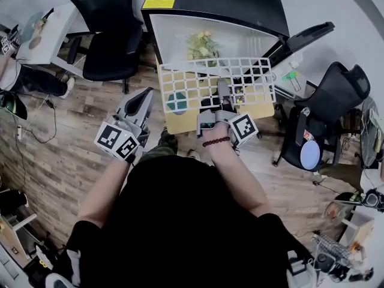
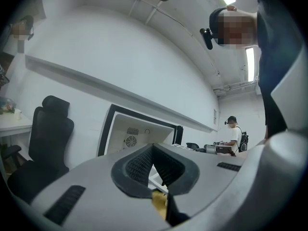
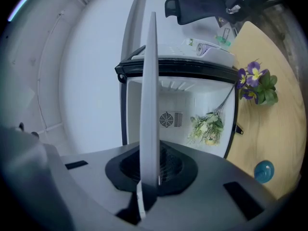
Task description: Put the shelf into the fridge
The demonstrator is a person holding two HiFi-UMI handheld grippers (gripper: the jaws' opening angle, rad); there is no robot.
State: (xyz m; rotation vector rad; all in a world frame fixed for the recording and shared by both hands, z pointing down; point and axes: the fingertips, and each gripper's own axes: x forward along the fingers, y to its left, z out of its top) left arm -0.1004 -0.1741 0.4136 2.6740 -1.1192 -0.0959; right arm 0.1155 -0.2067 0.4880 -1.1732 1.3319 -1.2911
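- White wire shelf (image 1: 210, 75), head view: held about level in front of the open fridge (image 1: 216, 2), with its long axis running left to right across the fridge mouth. Its far long edge overlaps the white opening in the picture.
- The right gripper (image 1: 223, 93) is clamped on the middle of the near long edge.
- The left gripper (image 1: 144, 97) is off the shelf's left end and apart from it, tips together.
- A tan board (image 1: 180, 123) lies under the shelf, with a blue ball (image 1: 177, 101) showing through the grid.
- The fridge door (image 1: 306, 36) is swung out to the right. One black chair (image 1: 108, 41) stands left of the fridge and another chair (image 1: 333, 98) right of it, both clear of the opening.
- Left gripper view: the jaws of the left gripper (image 2: 153, 150) meet at their tips with nothing between them. The fridge (image 2: 137, 131) is ahead, its white inside in view.
- Right gripper view: the right gripper (image 3: 149, 177) is closed on the shelf (image 3: 148, 95), which is seen edge-on as a thin white strip pointing away towards the fridge (image 3: 178, 93).
- Pale flowers (image 3: 207, 126) lie in the fridge's right half, and the space left of them looks open.
- Purple flowers (image 3: 255, 83) and the blue ball (image 3: 263, 171) sit on the tan board (image 3: 284, 119), outside the fridge.
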